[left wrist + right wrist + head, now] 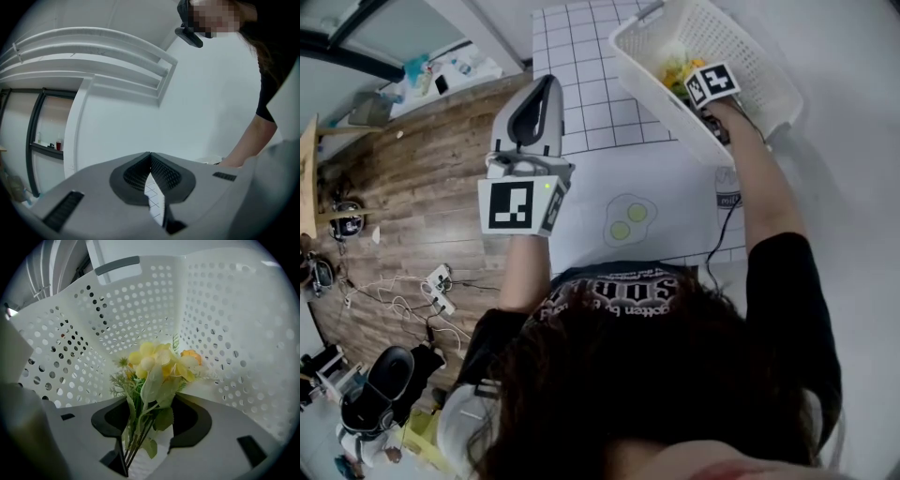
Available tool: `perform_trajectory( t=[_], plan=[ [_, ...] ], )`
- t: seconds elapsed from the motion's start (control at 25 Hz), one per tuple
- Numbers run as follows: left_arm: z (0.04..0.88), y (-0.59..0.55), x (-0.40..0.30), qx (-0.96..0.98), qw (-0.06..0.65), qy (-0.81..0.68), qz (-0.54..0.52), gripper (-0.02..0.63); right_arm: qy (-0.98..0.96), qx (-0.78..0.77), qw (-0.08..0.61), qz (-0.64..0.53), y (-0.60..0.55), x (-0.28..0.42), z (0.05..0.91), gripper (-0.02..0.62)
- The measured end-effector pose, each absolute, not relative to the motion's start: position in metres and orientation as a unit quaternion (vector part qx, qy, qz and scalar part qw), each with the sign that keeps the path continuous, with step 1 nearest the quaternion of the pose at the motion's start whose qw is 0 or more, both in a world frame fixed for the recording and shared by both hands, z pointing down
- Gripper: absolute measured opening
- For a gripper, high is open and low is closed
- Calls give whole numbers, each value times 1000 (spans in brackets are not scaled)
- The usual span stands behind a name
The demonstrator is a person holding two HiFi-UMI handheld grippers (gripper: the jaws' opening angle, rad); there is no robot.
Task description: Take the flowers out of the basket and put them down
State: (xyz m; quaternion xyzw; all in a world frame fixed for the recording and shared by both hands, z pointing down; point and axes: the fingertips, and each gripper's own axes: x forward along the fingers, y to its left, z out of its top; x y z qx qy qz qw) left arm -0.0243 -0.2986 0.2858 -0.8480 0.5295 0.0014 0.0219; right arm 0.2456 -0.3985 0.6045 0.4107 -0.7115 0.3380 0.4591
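Deep in the basket (pixel 140 315), the right tongs (pixel 152 401) straddle the stems of the flowers (pixel 157 364), not yet clamped, placed to lift the bunch whole. The left tongs (pixel 150 154) hover closed and empty, out of the way.

Head and right gripper views share basket (pixel 759 66).

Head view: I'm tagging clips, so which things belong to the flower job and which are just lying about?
Job: flowers, basket, right gripper around the stems.
Lying about: power strip, floor cables, desk clutter.
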Motion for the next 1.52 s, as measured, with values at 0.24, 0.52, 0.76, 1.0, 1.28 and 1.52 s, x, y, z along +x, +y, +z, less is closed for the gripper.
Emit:
perform_trajectory(
  t=[0.24,0.52,0.76,1.0,1.28,1.52],
  plan=[
    [276,-293,-32,-843,33,537,18,2,-714,409,476,309,-399,247,598,182],
    [271,-283,-38,-843,47,535,26,2,-725,440,438,298,-409,250,575,144],
    [267,-273,-49,-835,43,549,19,2,-740,460,393,293,-414,248,545,141],
    [259,-261,-55,-833,55,550,30,2,-761,481,340,273,-419,245,504,135],
    [255,-245,-65,-823,48,565,29,2,-783,496,291,238,-419,244,447,133],
    [248,-228,-68,-823,62,564,34,2,-801,502,255,201,-412,240,396,132]
  ],
)
